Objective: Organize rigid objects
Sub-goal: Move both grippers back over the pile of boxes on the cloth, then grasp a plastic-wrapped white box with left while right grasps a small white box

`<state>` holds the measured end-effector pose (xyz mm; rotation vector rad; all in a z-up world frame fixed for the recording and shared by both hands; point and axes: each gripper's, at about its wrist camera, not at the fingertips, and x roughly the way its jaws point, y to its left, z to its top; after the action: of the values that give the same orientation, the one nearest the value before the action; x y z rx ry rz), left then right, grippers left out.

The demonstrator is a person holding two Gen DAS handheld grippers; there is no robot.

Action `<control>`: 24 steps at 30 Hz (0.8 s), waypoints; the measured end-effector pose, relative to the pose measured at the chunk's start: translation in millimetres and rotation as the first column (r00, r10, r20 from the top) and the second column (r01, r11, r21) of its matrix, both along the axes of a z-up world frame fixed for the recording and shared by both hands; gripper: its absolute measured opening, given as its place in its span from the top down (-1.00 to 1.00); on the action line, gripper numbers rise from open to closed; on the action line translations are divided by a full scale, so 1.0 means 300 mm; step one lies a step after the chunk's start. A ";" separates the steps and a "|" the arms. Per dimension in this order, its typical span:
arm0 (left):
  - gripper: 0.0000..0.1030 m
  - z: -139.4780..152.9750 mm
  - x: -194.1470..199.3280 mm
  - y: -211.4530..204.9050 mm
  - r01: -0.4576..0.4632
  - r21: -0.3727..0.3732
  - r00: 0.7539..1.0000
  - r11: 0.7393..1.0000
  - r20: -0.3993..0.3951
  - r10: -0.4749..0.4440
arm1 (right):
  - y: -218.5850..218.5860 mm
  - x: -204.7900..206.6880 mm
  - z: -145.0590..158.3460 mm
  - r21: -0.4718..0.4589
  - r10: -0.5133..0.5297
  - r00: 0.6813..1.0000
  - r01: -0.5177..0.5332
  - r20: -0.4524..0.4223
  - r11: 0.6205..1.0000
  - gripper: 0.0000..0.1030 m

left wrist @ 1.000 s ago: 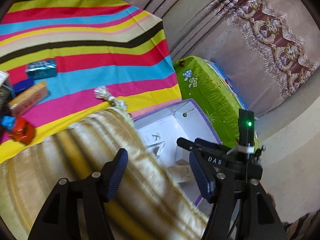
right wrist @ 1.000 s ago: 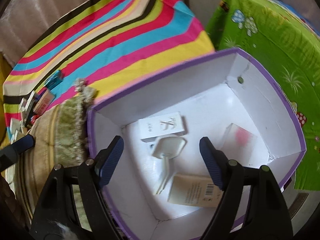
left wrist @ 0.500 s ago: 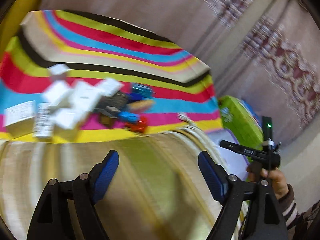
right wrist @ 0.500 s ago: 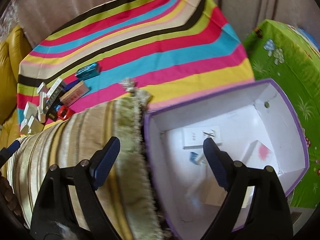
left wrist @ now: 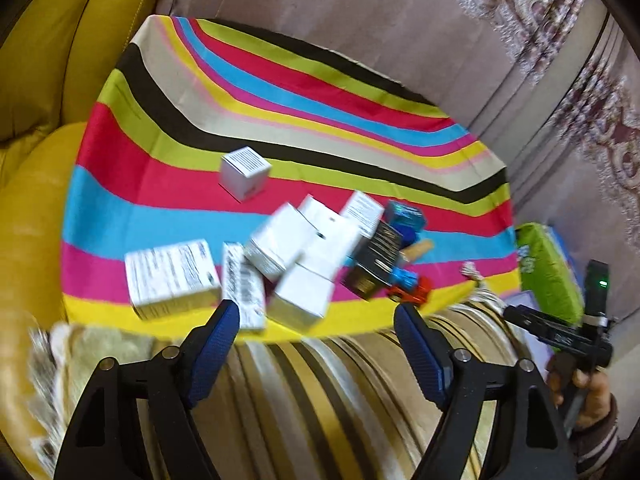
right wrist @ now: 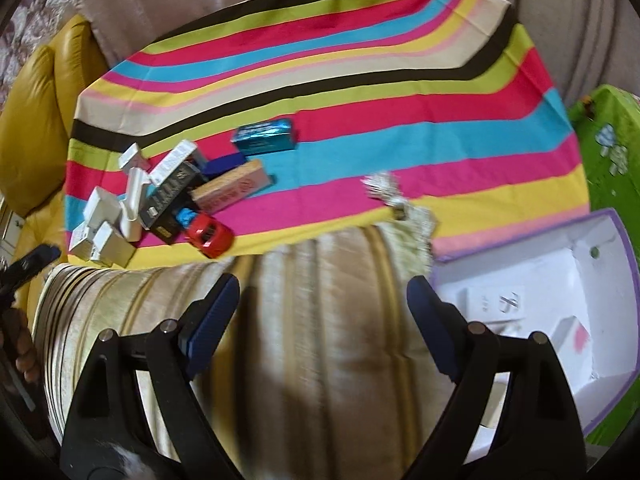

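Both grippers swung from purple box (right wrist: 624, 248) — one red toy car (right wrist: 208, 235)

White cartons (left wrist: 304, 248) in the left wrist view were motion-smeared; print on them was unreadable. The black box (left wrist: 376, 258) hid most of the red toy car (left wrist: 412, 294) there. The purple-rimmed box (right wrist: 624, 240) was cut off by the right wrist view's edge, contents pale and indistinct. The striped cushion (right wrist: 320, 344) was blurred and covered the cloth's near edge. A hand (right wrist: 22, 344) at the far left was mostly cropped, the tool it held only partly visible.
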<state>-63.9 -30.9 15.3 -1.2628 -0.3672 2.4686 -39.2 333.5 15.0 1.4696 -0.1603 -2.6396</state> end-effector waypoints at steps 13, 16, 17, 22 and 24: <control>-0.34 -0.051 -0.218 0.055 0.051 -0.189 0.998 0.981 0.030 -0.046 | -0.128 -0.036 -0.006 0.047 0.075 0.997 -0.074 -0.017 0.996 -0.77; -0.19 -0.059 -0.239 0.061 0.068 -0.191 0.997 0.979 0.037 -0.062 | -0.146 -0.039 -0.002 0.043 0.095 0.995 -0.095 -0.018 0.995 -0.77; -0.16 -0.065 -0.243 0.065 0.072 -0.195 0.997 0.978 0.041 -0.066 | -0.155 -0.039 -0.001 0.039 0.106 0.994 -0.105 -0.017 0.994 -0.77; 0.07 -0.085 -0.246 0.061 0.082 -0.177 0.995 0.981 0.063 -0.072 | -0.222 -0.040 0.003 0.037 0.169 0.985 -0.169 -0.016 0.985 -0.77; 0.08 -0.086 -0.249 0.060 0.085 -0.168 0.995 0.982 0.064 -0.076 | -0.260 -0.039 0.006 0.036 0.203 0.979 -0.202 -0.018 0.979 -0.77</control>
<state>-138.4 -12.9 -10.6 -1.3892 -0.1176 2.4421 -50.8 255.5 16.9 1.3856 0.0348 -2.5050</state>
